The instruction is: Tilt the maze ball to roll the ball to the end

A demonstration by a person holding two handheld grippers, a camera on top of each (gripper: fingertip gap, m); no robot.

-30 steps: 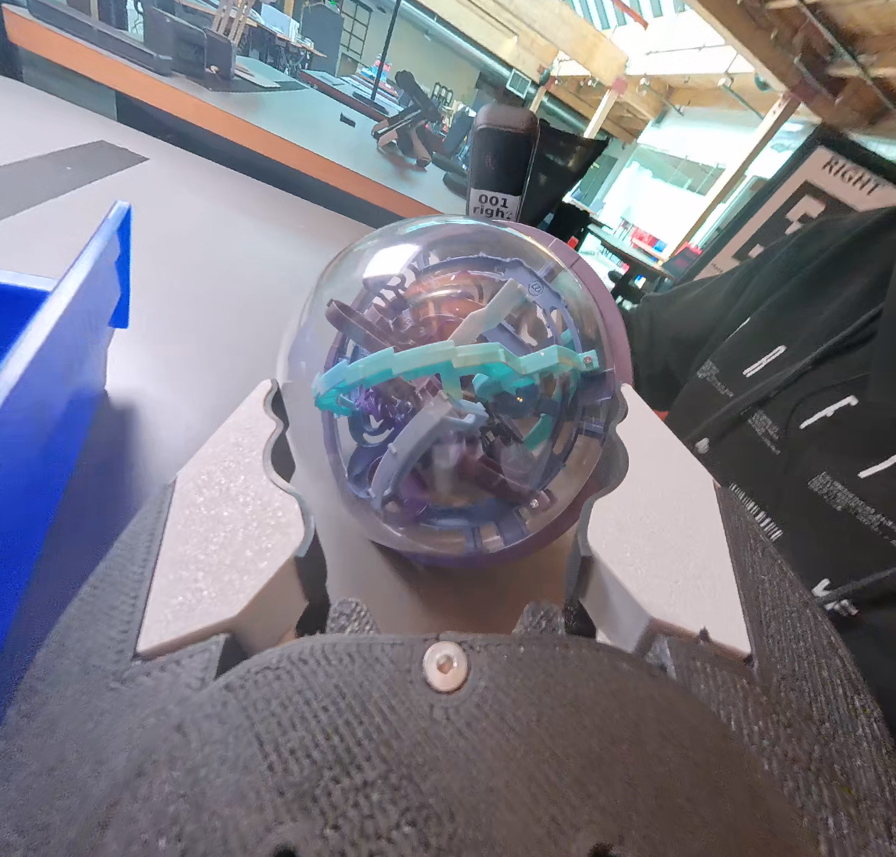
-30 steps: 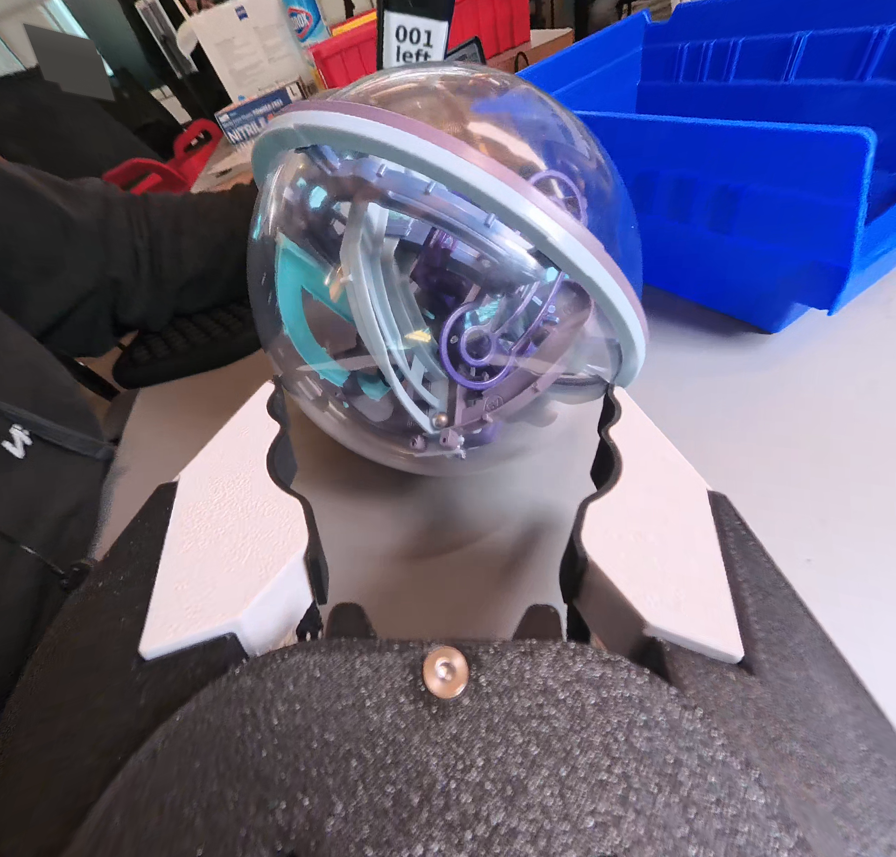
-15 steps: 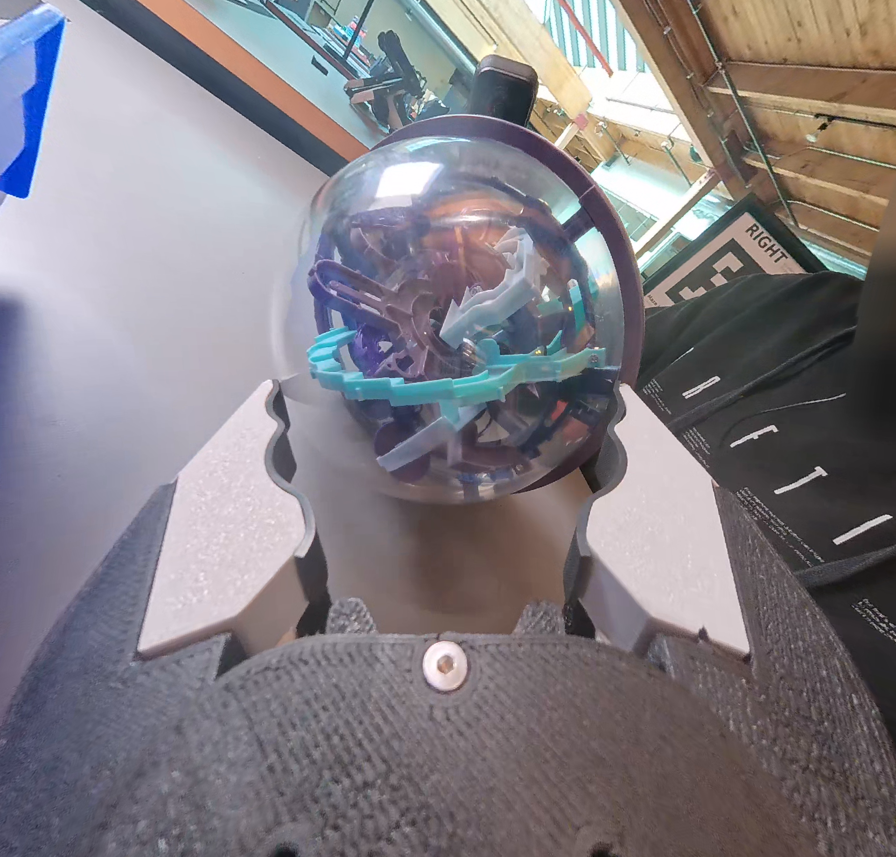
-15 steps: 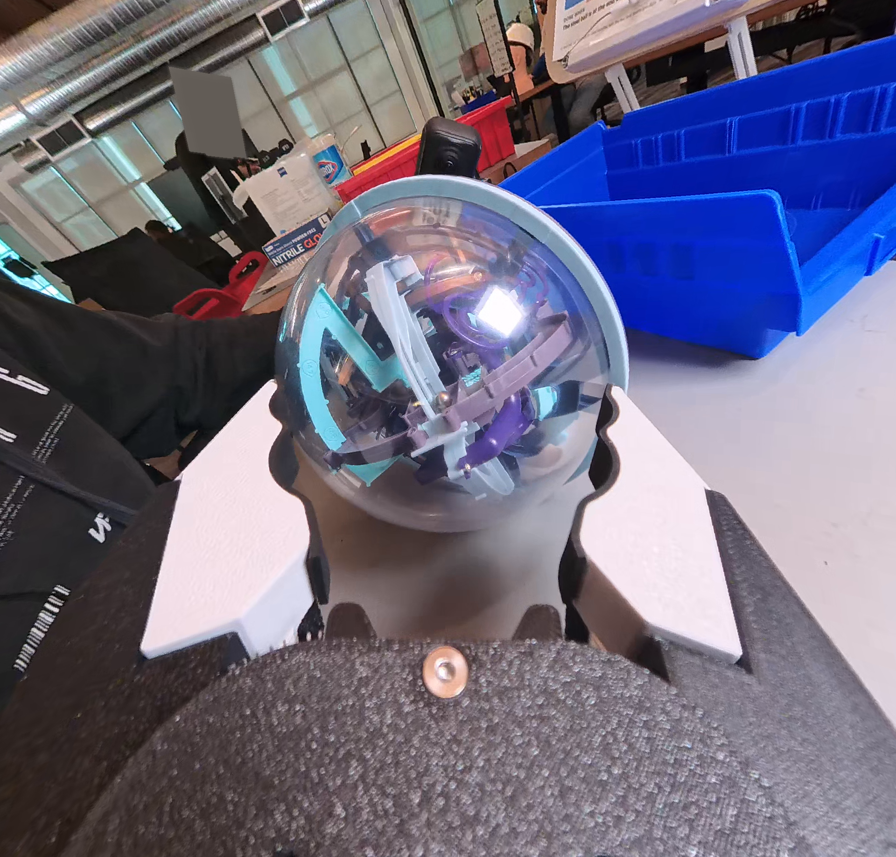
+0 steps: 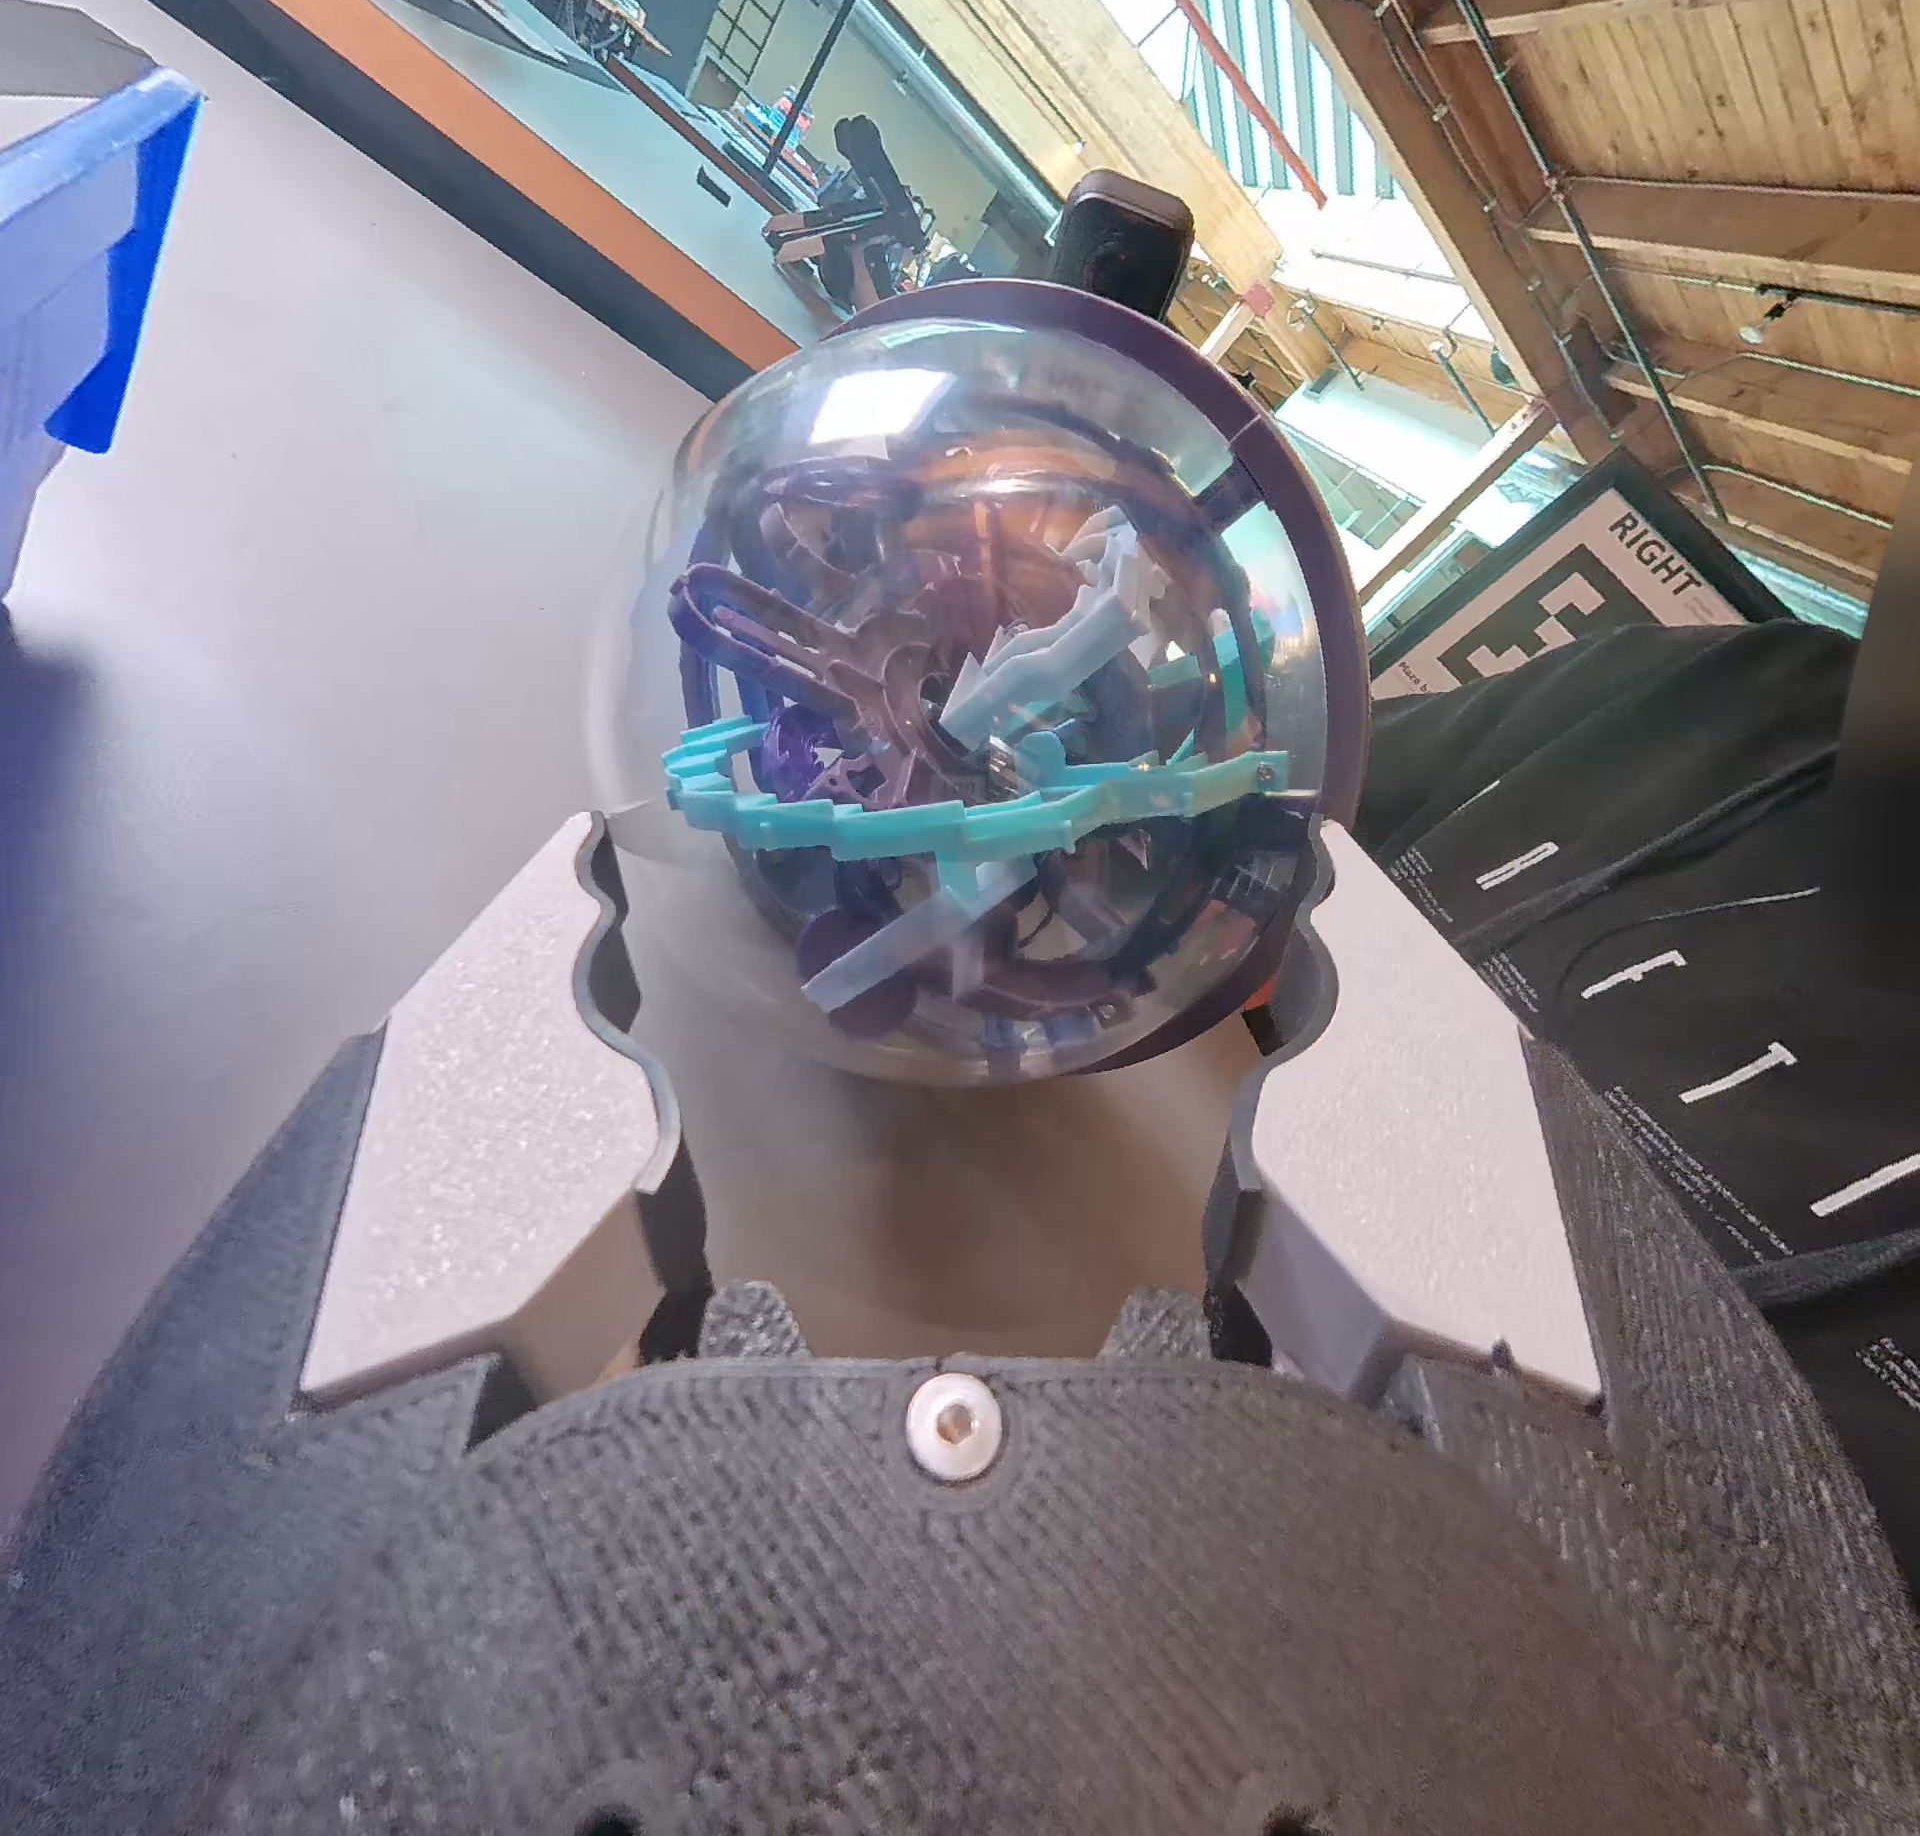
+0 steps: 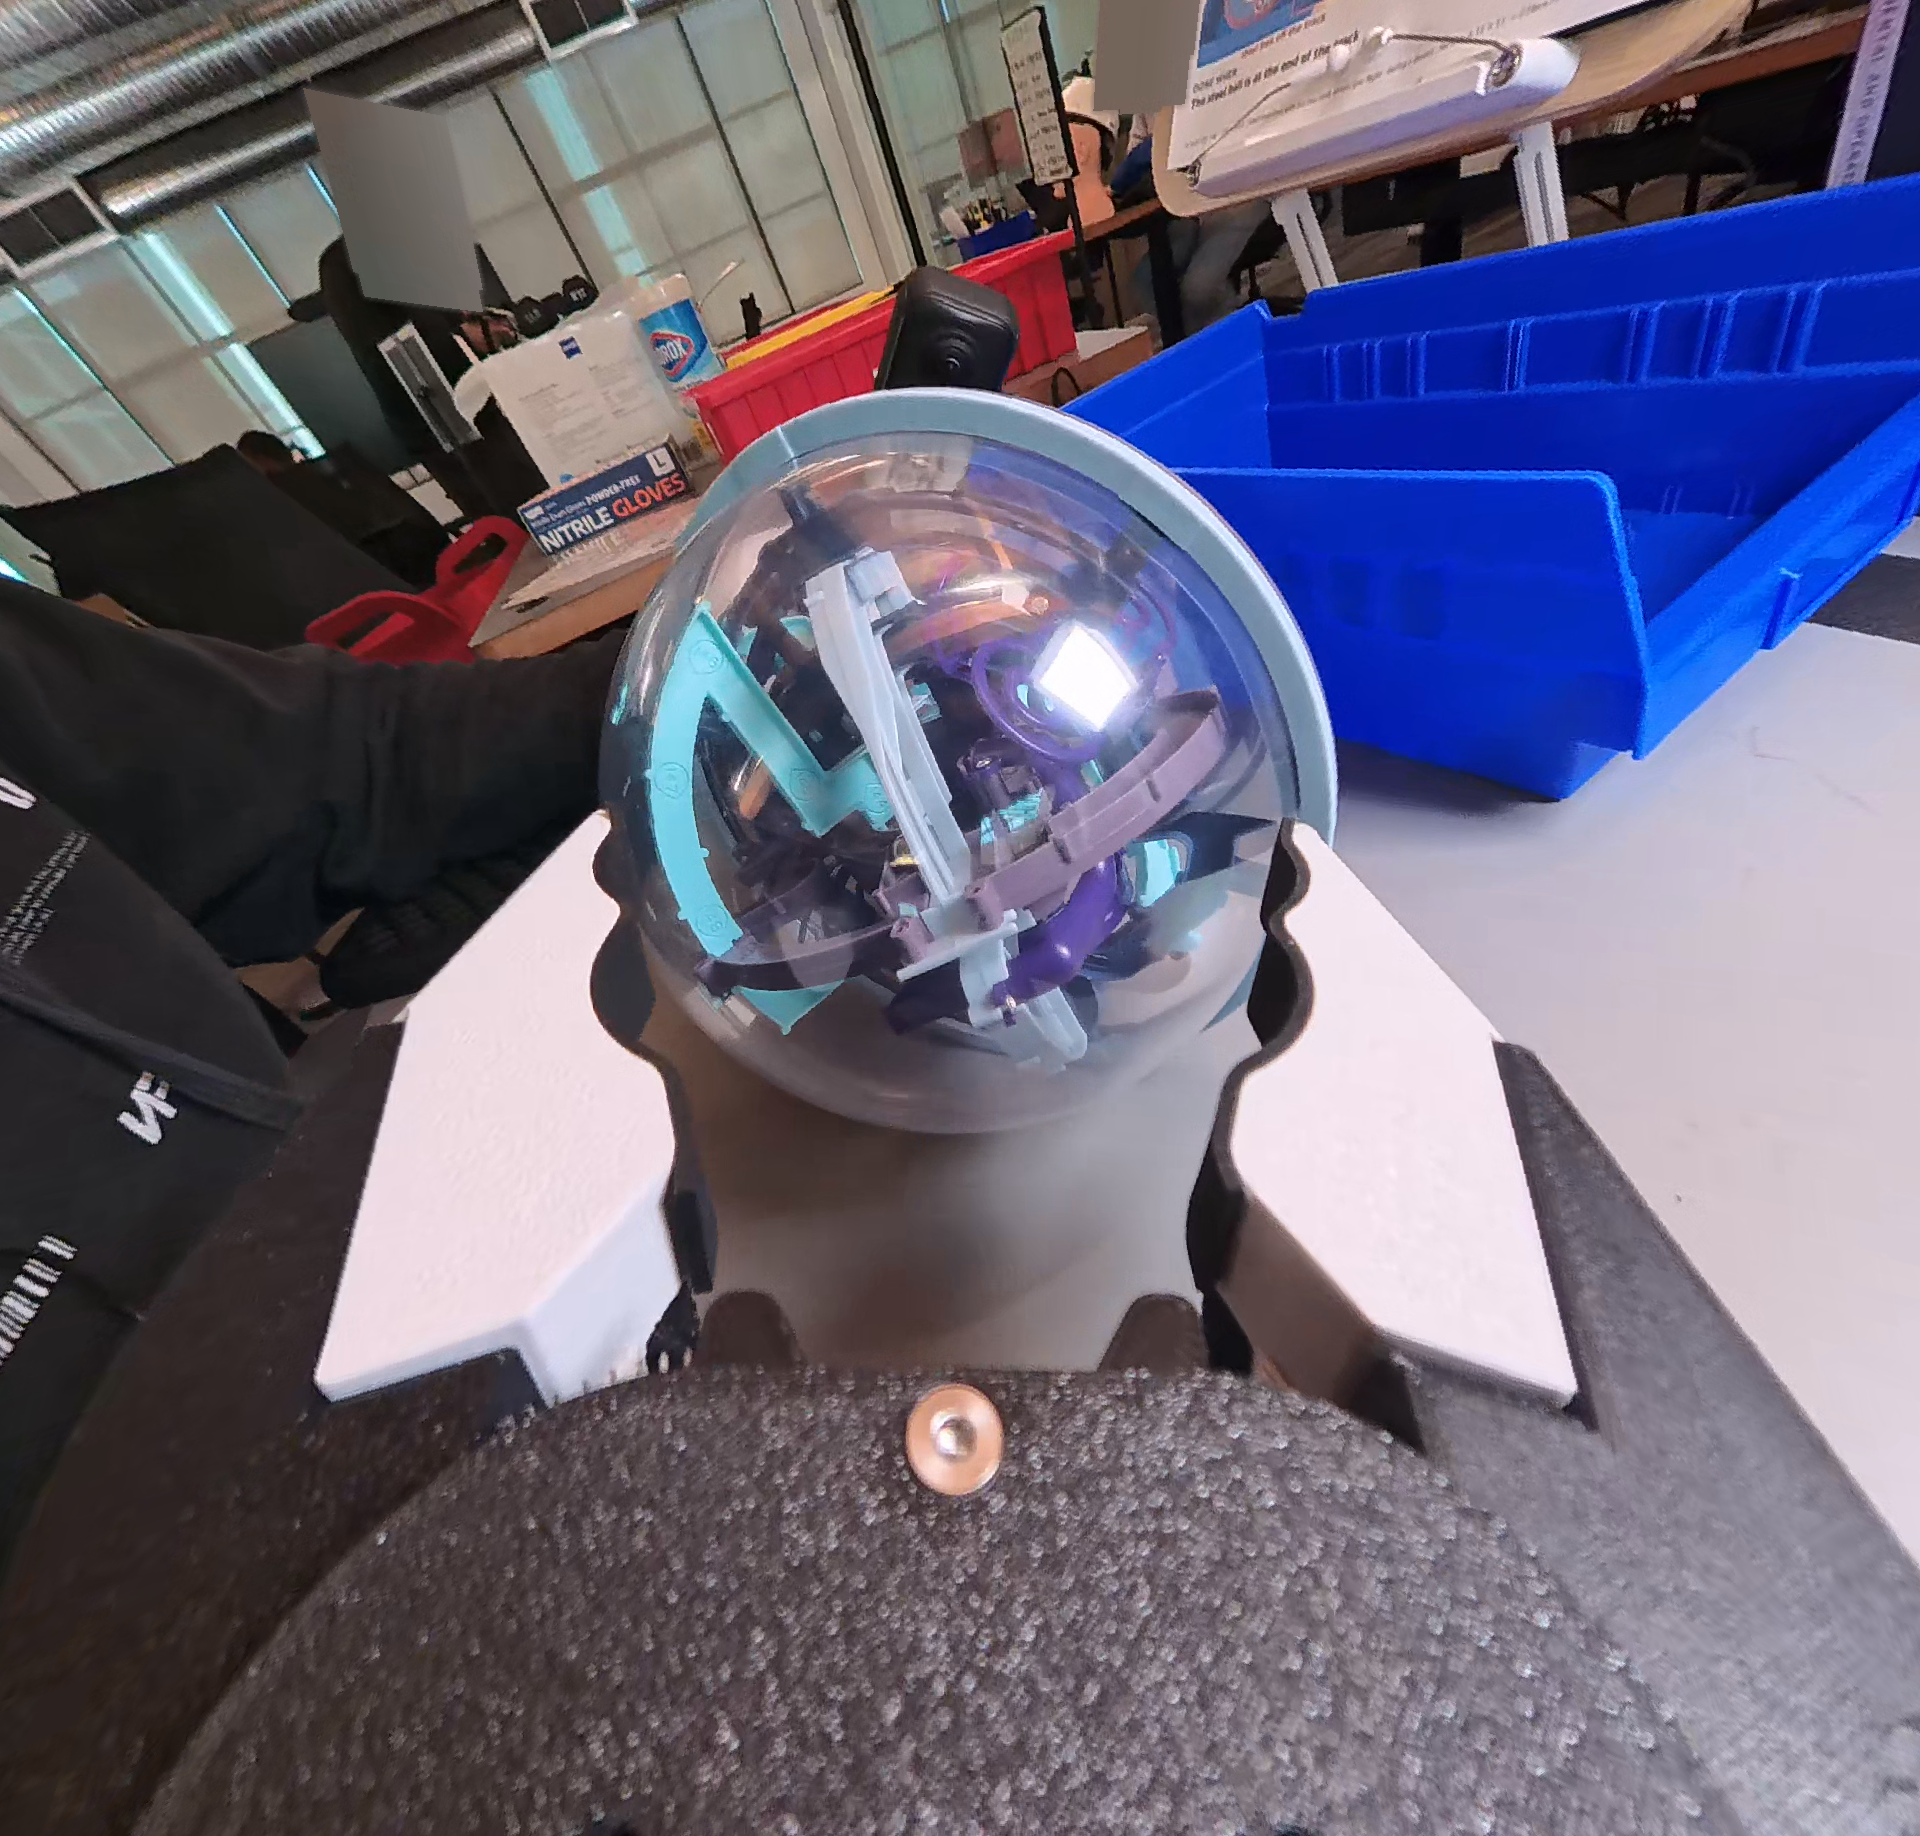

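The maze ball (image 5: 977,726) is a clear sphere with teal, purple and pale blue tracks inside and a dark ring around it. It sits between the fingertips of my left gripper (image 5: 951,841), and both fingers (image 5: 1340,913) press on its sides. A small shiny ball (image 5: 1004,764) rests near the teal track at the middle. In the right wrist view the maze ball (image 6: 956,747) sits the same way in my right gripper (image 6: 945,851), with both pads on it. The two grippers hold it from opposite sides, above the table.
A blue bin (image 6: 1558,591) stands on the grey table (image 6: 1662,955) to the right; its corner shows in the left wrist view (image 5: 94,259). A person's black sleeve (image 6: 312,778) lies at the left. A red bin (image 6: 831,384) and a glove box (image 6: 608,508) stand behind.
Both grippers have tipped upward with the maze ball, which has turned between them so the tracks inside stand differently. The blue bin has slid out toward the left edge of the left view.
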